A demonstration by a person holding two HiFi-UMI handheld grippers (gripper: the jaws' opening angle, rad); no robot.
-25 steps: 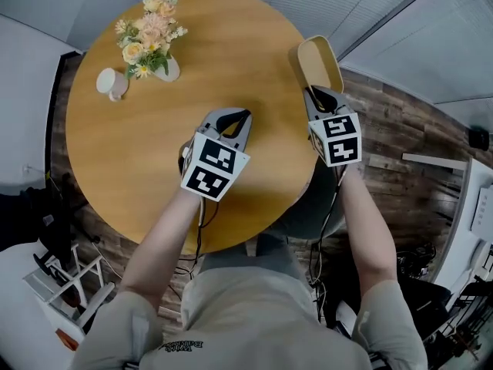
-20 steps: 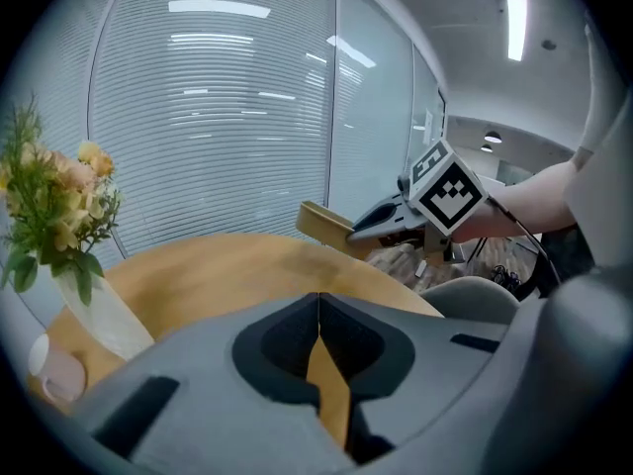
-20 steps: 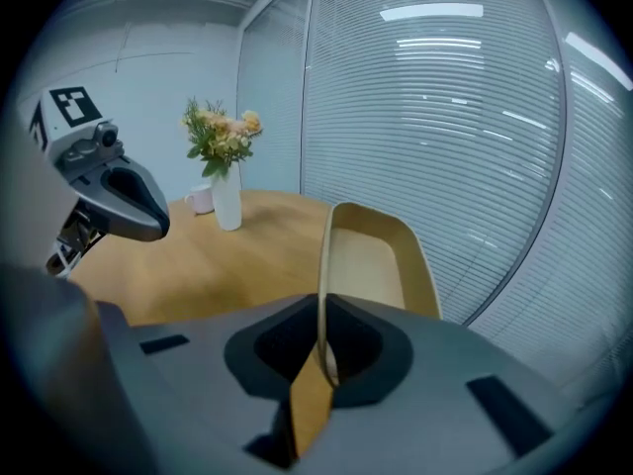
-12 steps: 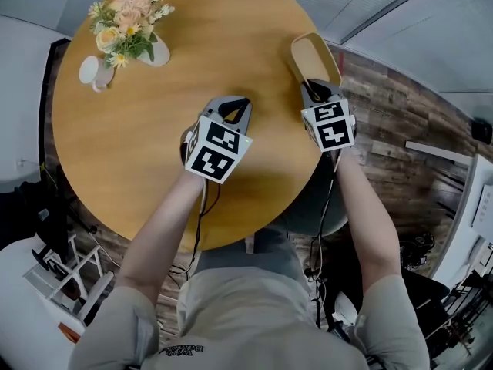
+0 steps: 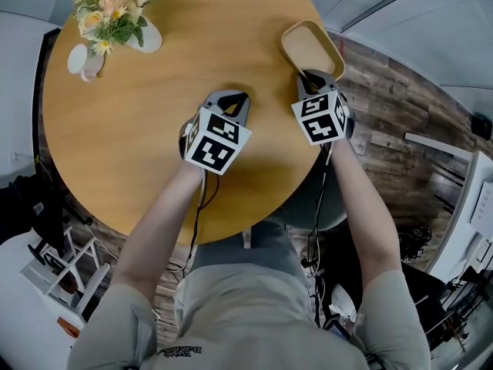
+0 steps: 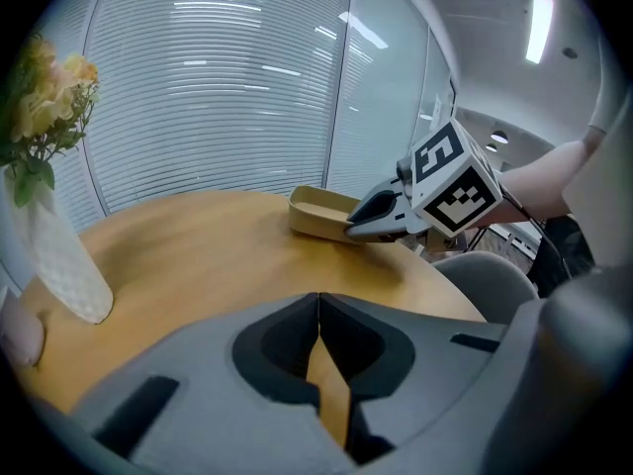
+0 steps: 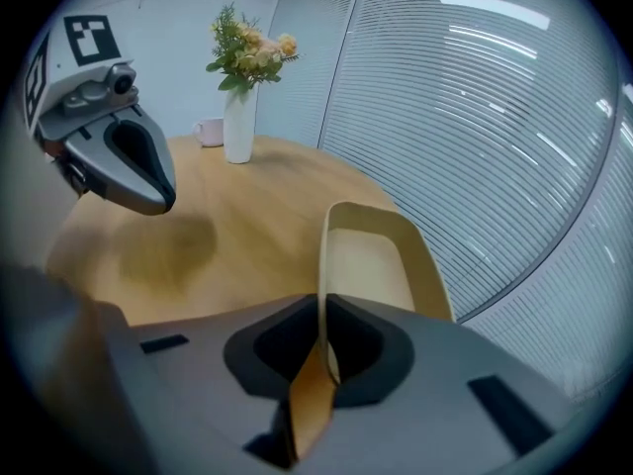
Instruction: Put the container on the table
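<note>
Two grippers over the table (image 5: 139,129): right gripper (image 5: 312,77) pinching the tan container (image 5: 308,43) by its rim, left gripper (image 5: 236,99) squeezed together, empty.

Empty tan container (image 5: 310,48), upright, nr table (image 5: 154,91) edge

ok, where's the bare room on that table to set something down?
Free: the wide middle of the table, between the vase and the container, and the near-left part, this side of the mug. Crowded: the far-left edge by vase and mug; the right edge, where the right gripper holds the container.
</note>
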